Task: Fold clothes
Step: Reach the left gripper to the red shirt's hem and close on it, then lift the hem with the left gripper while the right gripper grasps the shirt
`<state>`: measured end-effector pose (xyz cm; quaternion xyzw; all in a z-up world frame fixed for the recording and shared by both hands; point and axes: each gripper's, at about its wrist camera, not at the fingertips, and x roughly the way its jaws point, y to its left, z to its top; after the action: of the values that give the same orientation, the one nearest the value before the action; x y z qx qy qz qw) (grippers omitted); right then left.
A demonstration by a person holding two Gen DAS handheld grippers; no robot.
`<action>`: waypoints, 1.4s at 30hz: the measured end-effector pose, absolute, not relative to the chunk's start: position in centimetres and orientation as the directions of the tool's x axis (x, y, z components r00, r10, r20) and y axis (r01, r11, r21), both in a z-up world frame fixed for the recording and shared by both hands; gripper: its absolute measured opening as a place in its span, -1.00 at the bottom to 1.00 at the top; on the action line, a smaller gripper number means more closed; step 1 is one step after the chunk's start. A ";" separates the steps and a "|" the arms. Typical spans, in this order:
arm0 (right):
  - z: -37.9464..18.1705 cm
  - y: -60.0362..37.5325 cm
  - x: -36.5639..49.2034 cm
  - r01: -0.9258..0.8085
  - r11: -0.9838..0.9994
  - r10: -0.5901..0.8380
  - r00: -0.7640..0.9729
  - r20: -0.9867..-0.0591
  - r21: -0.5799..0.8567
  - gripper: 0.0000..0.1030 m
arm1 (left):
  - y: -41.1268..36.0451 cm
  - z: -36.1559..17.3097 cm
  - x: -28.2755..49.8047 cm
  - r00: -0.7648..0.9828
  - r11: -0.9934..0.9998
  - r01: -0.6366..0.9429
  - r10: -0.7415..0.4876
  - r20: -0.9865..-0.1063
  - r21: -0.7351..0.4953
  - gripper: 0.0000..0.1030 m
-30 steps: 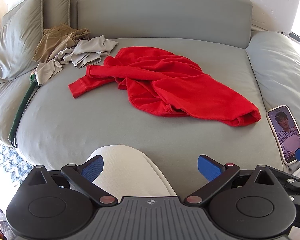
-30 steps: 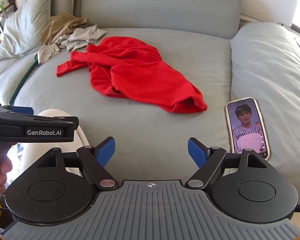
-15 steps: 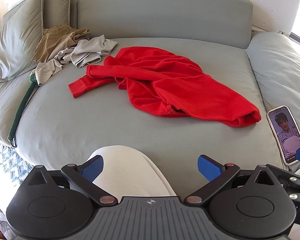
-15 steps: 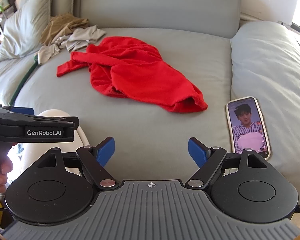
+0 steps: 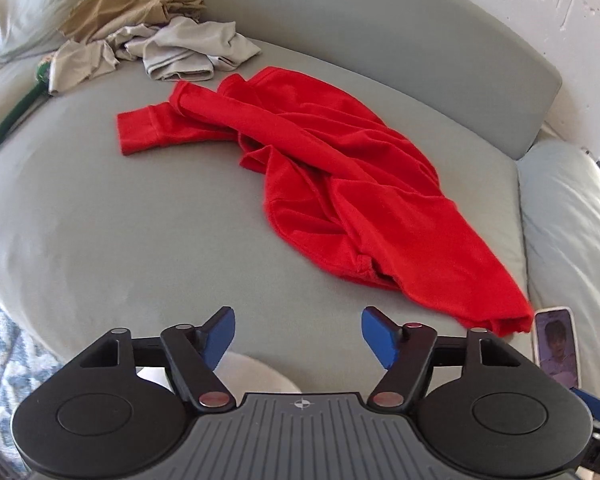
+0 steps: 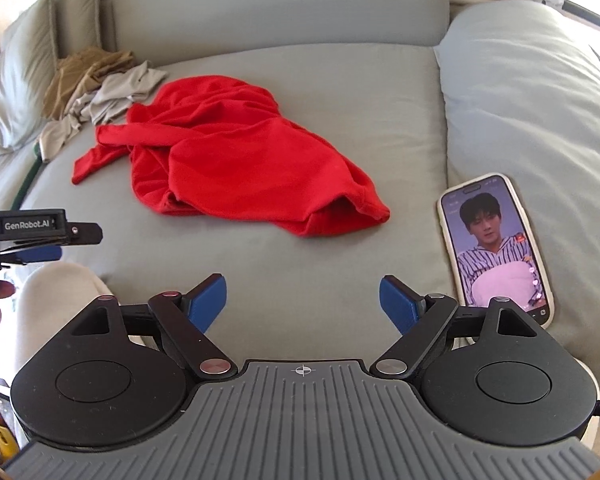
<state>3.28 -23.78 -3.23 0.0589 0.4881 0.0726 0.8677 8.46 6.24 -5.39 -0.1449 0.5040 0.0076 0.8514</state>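
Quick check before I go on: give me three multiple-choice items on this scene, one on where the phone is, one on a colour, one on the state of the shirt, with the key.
1. Where does the phone lie?
A. On top of the red shirt
B. On the sofa, to the right of the red shirt
C. On the beige clothes pile

2. What colour is the shirt nearest the tools?
A. Red
B. Green
C. Beige

3. What state is the red shirt in?
A. Neatly folded
B. Held up by a tool
C. Crumpled, lying loose on the cushion

Key: 1 B, it rests beside the shirt's right end against the side cushion. 2 A, it is bright red in both views. 3 C, it is rumpled, with one sleeve sticking out, and no tool touches it.
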 end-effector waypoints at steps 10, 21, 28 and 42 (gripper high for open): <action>-6.2 -26.2 6.3 0.023 0.965 0.211 0.520 -0.828 0.260 0.51 | 8.9 -9.5 16.4 0.469 0.938 -0.239 -0.114 -0.876 -0.251 0.02; -8.4 -27.2 8.1 0.079 0.961 0.192 0.495 -0.847 0.264 0.51 | 7.0 -11.5 19.9 0.449 0.977 -0.127 -0.095 -0.888 -0.169 0.06; -8.8 -27.4 8.2 0.089 0.960 0.190 0.487 -0.852 0.265 0.50 | 5.7 -12.5 21.4 0.417 0.991 -0.094 -0.048 -0.908 -0.096 0.11; -8.1 -27.9 6.9 0.097 0.953 0.200 0.504 -0.840 0.285 0.50 | 7.1 -11.0 19.9 0.494 0.962 -0.134 -0.142 -0.858 -0.236 -0.93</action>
<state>6.89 -27.85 -8.11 0.1495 0.4973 0.0301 0.8541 19.86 7.14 -11.05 -0.1370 0.5032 -0.0023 0.8532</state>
